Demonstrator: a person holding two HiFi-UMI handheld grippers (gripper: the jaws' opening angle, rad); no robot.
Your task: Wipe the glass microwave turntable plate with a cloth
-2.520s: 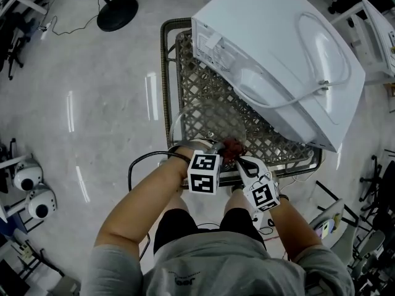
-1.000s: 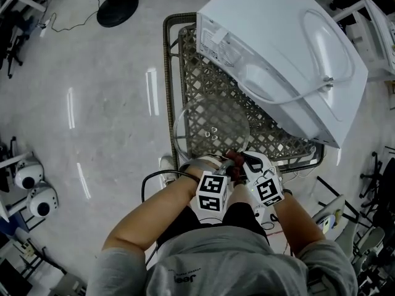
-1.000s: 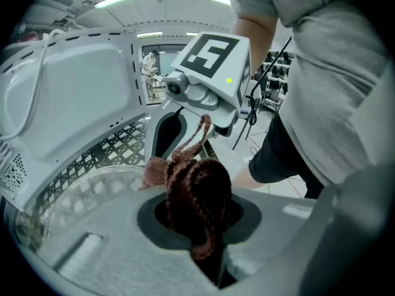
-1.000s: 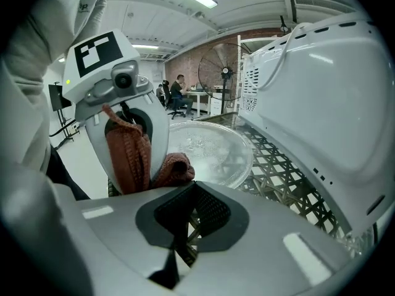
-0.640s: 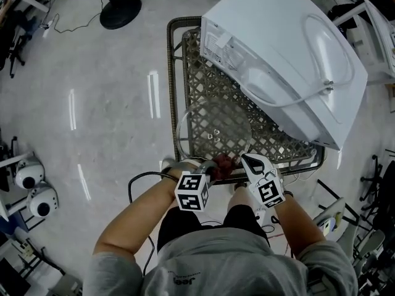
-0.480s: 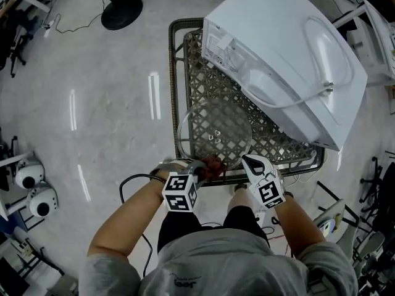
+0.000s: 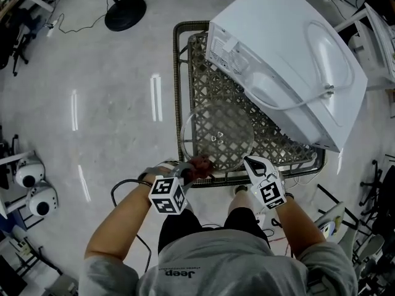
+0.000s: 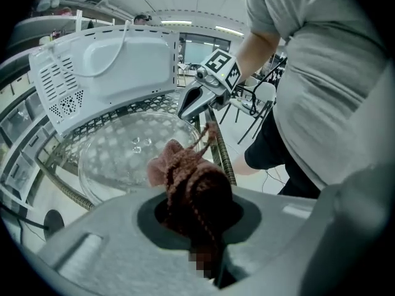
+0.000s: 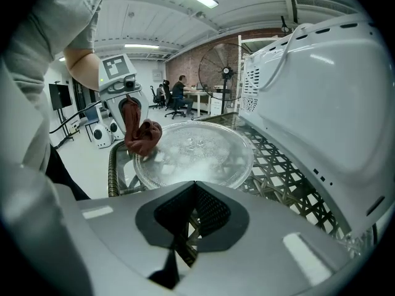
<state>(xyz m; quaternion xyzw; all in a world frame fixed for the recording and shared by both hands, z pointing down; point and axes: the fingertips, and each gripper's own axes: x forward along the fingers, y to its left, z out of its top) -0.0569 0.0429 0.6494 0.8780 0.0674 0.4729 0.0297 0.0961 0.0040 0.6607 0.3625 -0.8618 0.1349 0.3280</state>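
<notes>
The round glass turntable plate lies flat on a woven lattice table, its left rim overhanging the edge. My left gripper is shut on a bunched reddish-brown cloth, which touches the plate's near-left rim. The left gripper view shows the cloth filling the jaws, with the plate just beyond. My right gripper is shut, its tip at the plate's near-right rim; nothing shows between its jaws. In the right gripper view the cloth rests on the plate.
A white microwave lies tilted over the far right of the table, close behind the plate. The person's legs stand at the table's near edge. A black round stand base and two white cameras sit on the floor to the left.
My left gripper has carried the cloth leftward along the plate's near rim, away from the right gripper. The right gripper has barely moved.
</notes>
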